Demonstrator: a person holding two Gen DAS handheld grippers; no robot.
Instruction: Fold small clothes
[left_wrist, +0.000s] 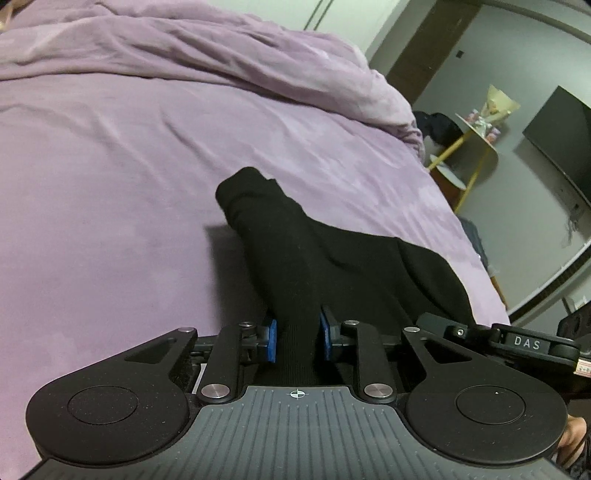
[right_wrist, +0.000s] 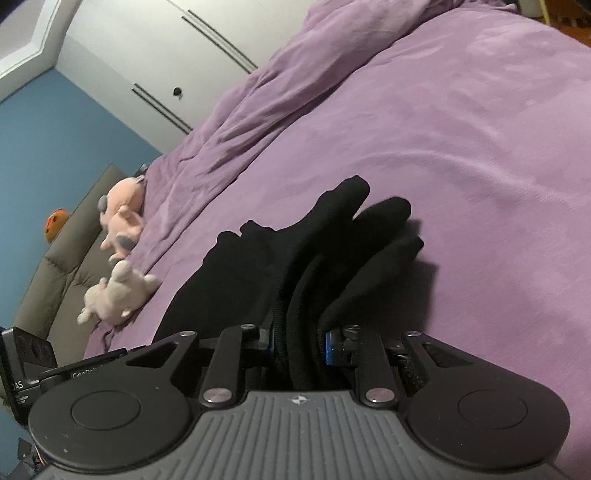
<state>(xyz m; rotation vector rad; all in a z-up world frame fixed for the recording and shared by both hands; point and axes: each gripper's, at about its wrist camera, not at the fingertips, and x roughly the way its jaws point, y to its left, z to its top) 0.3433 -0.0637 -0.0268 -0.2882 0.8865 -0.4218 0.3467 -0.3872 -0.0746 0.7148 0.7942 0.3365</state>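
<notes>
A small black garment (left_wrist: 295, 243) lies bunched on the purple bed sheet (left_wrist: 110, 184). My left gripper (left_wrist: 297, 341) is shut on one edge of it; the blue pads (left_wrist: 272, 341) press the black cloth from both sides. My right gripper (right_wrist: 298, 345) is shut on a thick bunch of the same black garment (right_wrist: 332, 251), several folds of cloth between its blue pads (right_wrist: 330, 349). The cloth trails forward from both grippers onto the sheet (right_wrist: 480, 147). The right gripper's body shows at the right edge of the left wrist view (left_wrist: 528, 343).
A rumpled purple duvet (left_wrist: 184, 48) lies at the far side of the bed. Two plush toys (right_wrist: 118, 229) lie at the bed's left edge by a grey headboard (right_wrist: 55, 273). A yellow-legged side table (left_wrist: 476, 136) and a wall TV (left_wrist: 565, 136) stand beyond the bed's right edge.
</notes>
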